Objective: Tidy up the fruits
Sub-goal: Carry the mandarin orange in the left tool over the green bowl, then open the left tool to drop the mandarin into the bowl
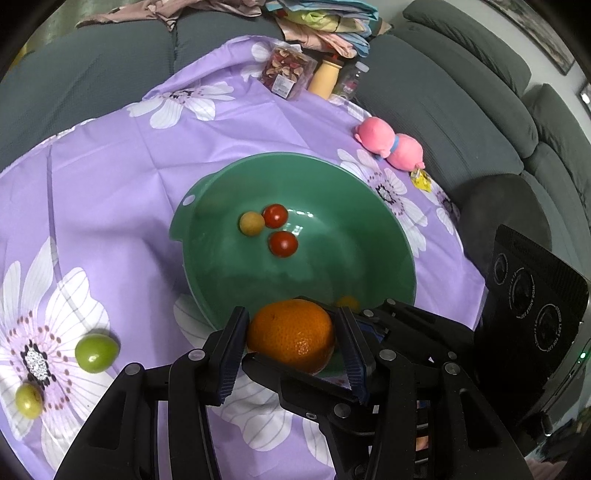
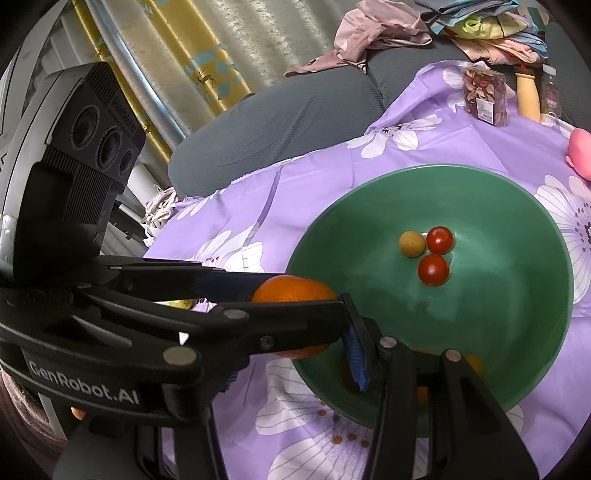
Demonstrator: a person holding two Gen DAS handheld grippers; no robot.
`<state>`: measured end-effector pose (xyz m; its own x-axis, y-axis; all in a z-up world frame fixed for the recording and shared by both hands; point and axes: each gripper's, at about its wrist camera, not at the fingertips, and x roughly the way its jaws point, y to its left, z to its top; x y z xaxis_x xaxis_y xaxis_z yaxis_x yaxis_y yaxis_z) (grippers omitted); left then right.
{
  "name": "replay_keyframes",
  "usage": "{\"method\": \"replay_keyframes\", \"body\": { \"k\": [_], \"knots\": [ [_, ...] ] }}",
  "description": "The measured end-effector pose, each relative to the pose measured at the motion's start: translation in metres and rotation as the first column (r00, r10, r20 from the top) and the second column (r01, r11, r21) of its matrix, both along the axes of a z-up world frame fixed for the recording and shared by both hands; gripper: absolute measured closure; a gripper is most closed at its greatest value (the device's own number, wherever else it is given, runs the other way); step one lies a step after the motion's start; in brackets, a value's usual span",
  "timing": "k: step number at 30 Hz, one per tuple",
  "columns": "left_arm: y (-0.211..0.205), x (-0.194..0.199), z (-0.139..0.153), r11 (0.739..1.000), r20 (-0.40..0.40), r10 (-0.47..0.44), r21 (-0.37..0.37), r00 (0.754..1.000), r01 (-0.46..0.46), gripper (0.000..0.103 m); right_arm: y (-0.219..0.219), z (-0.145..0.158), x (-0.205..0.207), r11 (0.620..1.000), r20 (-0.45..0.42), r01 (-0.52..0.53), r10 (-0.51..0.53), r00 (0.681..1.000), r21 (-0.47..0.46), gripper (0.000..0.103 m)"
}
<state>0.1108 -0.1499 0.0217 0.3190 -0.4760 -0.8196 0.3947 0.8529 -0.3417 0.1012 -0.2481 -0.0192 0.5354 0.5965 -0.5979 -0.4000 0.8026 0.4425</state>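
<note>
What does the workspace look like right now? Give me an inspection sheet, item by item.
Surface: purple flowered cloth spread over a grey sofa.
Job's things: green bowl holds two cherry tomatoes and a tan fruit; two green fruits lie on the cloth; orange at the bowl's near rim.
Clutter: pink plush toy, dried-petal bag, bottles, piled clothes.
Grippers: left gripper fingers clamp the orange; right gripper fingers flank it, contact unclear.
Cables: white cord bundle beside the cloth.
Surroundings: patterned curtain.

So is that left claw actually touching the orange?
Touching. The left wrist view shows the left gripper with both pads pressed against the orange's sides.
</note>
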Motion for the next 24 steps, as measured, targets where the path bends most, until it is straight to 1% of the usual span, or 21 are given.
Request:
{"method": "replay_keyframes", "body": {
  "k": [10, 12, 13, 15, 19, 22, 24],
  "knots": [
    [0.0014, 0.0024, -0.0031, 1.000, -0.010, 0.009, -0.005, 1.000, -0.009, 0.055, -0.0023, -0.0014, 0.0026, 1.000, -0.004, 0.005, -0.005, 1.000, -0.002, 0.054],
    [0.0022, 0.0027, -0.0041, 1.000, -0.015, 0.015, -0.008, 1.000, -0.015, 0.054, -0.0031, -0.0020, 0.0029, 1.000, -0.006, 0.011, -0.011, 1.000, -0.008, 0.050],
    [0.0023, 0.0032, -0.0043, 1.000, -0.016, 0.018, -0.006, 1.000, -0.018, 0.052, -0.0040, -0.0025, 0.0031, 1.000, -0.008, 0.015, -0.015, 1.000, -0.009, 0.049],
    [0.0026, 0.0022, -0.0043, 1.000, -0.016, 0.023, -0.002, 1.000, -0.023, 0.043, -0.0060, -0.0037, 0.0037, 1.000, -0.015, 0.028, -0.028, 1.000, -0.006, 0.043],
    [0.0041, 0.0017, -0.0021, 0.999, -0.013, 0.031, -0.007, 0.999, -0.032, 0.039, -0.0082, -0.0029, 0.0029, 0.999, -0.020, 0.028, -0.028, 0.999, 0.021, 0.043],
    [0.0059, -0.0009, 0.0007, 0.999, -0.007, 0.036, -0.004, 0.999, -0.037, 0.035, -0.0075, -0.0010, 0.0020, 0.999, -0.013, 0.035, -0.035, 0.999, 0.010, 0.042],
    [0.0079, -0.0028, 0.0025, 0.999, 0.000, 0.047, 0.007, 0.999, -0.047, 0.025, -0.0078, -0.0007, 0.0015, 0.999, -0.012, 0.039, -0.038, 0.999, 0.011, 0.040]
  ]
}}
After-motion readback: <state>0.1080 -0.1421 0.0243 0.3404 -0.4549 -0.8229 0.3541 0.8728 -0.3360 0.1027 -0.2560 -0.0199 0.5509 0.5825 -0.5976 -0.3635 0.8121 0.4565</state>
